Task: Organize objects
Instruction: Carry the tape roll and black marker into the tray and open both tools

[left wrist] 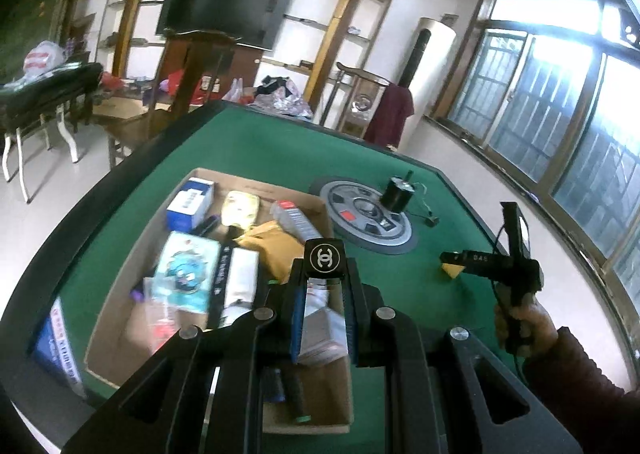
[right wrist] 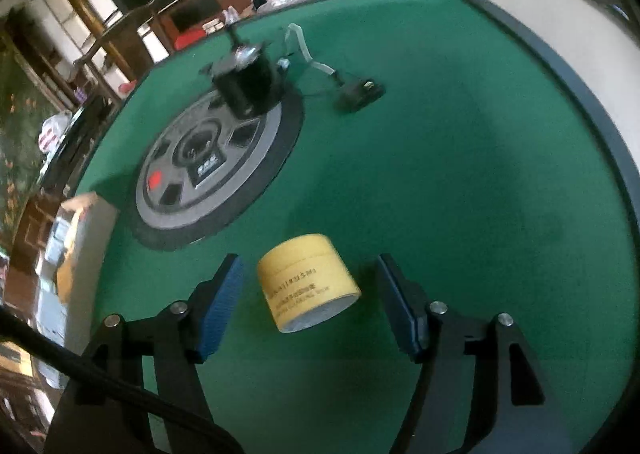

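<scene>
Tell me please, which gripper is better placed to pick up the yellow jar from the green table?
Right. The right gripper is open with the yellow jar between its fingers. The left gripper already holds a black bottle over the cardboard box.

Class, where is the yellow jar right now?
In the right wrist view, the yellow jar lies tipped on the green table, between the open right hand-held gripper fingers, near the round centre panel.
</scene>
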`<state>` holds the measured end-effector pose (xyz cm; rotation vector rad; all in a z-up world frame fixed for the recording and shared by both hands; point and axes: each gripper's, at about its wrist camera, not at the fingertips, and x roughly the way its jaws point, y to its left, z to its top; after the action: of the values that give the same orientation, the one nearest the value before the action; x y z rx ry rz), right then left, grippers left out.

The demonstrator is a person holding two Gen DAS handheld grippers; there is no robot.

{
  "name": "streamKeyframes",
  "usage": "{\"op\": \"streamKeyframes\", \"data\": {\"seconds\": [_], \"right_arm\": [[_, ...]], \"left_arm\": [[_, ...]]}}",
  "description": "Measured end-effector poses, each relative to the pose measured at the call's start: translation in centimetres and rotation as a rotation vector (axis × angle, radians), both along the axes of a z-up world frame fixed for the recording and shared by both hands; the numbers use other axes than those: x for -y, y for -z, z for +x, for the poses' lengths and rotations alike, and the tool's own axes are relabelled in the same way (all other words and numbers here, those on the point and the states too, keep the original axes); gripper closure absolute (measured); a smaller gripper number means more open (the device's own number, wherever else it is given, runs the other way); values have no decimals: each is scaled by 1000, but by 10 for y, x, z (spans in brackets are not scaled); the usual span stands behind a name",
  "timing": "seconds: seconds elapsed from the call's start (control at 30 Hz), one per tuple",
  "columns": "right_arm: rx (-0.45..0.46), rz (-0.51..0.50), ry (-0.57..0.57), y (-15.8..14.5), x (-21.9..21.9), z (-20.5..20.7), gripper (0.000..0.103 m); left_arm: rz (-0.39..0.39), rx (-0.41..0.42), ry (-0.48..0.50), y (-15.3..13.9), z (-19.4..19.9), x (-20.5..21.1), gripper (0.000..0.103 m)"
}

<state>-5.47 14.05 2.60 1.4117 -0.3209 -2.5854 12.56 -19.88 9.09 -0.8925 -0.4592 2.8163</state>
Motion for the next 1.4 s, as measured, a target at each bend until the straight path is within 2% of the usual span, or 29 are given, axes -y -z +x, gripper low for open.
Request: {"op": "streamKeyframes", "data": {"seconds": [0.03, 0.07, 0.2, 0.4, 0.63, 0.8, 0.9, 0.97, 1.17, 1.3, 1.4], "right_arm": [[7, -4, -2, 0, 2, 1, 53], [9, -2, -5, 0, 4, 2, 57], [-3, 34, -27, -3, 13, 11, 57], [-39, -29, -88, -29, 33, 24, 57], [-62, -112, -313, -64, 125, 38, 57], [-29, -127, -439, -57, 207, 34, 56], [-5, -111, -465, -46, 248, 20, 56], [-2, -81, -459, -39, 267, 11, 56], [25, -55, -418, -25, 293, -18, 56], [41, -53, -399, -18, 297, -30, 56], [61, -60, -402, -14, 300, -34, 56]], "left_arm": [[3, 3, -6, 1, 0, 3, 89], [7, 8, -12, 4, -1, 6, 89], [24, 24, -30, 11, -6, 15, 89], [15, 64, -46, 21, -11, 29, 89], [50, 152, -53, 41, -34, 48, 89], [108, 162, -69, 42, -56, 68, 89], [160, 168, -73, 42, -71, 80, 89], [144, 180, -94, 44, -85, 83, 89], [111, 231, -127, 62, -112, 91, 89], [99, 240, -163, 70, -114, 92, 88], [71, 235, -174, 68, -109, 89, 81]]}}
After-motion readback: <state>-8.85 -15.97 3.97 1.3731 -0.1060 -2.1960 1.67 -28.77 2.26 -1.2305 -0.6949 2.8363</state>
